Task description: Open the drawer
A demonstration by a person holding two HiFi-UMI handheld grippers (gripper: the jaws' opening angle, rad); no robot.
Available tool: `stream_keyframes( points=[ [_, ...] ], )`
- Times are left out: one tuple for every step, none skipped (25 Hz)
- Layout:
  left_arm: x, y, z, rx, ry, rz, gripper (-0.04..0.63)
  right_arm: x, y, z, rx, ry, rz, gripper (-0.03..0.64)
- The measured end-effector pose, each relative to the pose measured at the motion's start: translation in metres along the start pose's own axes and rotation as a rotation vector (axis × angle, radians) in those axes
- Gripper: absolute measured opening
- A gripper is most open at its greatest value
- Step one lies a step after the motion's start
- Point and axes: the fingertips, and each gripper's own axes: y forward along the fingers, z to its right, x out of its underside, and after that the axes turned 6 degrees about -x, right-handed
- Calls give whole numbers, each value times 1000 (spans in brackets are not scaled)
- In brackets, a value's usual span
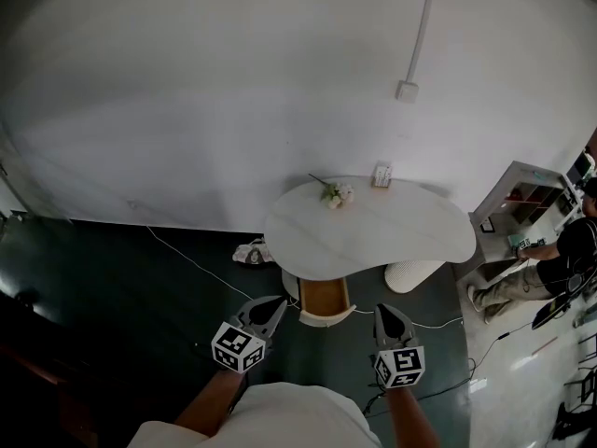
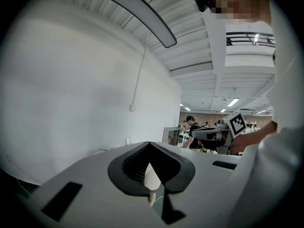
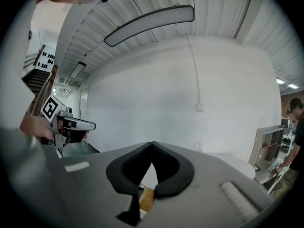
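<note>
Holds left gripper (image 1: 276, 302) and right gripper (image 1: 385, 310), jaws closed on nothing, short of drawer (image 1: 325, 296) largely hidden beneath white counter (image 1: 401, 231).

I'm looking down on the table (image 1: 373, 227) standing against the wall (image 1: 233, 91). The drawer (image 1: 325, 297) is sitting under its near edge, just ahead of and between my left gripper (image 1: 270, 308) and right gripper (image 1: 390, 314). Flowers (image 1: 334, 193) are lying on the tabletop's far side. A person (image 1: 550, 255) is occupying the far right, beside a shelf (image 1: 522, 194).
</note>
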Motion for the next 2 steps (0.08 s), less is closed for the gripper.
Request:
stream_keyframes(
  points=[
    [0,1,1,0,0,-1,3,0,0,1,0,1,2,11],
    [0,1,1,-1,0,-1,3,0,-1,2,1,3,4,11]
  ],
)
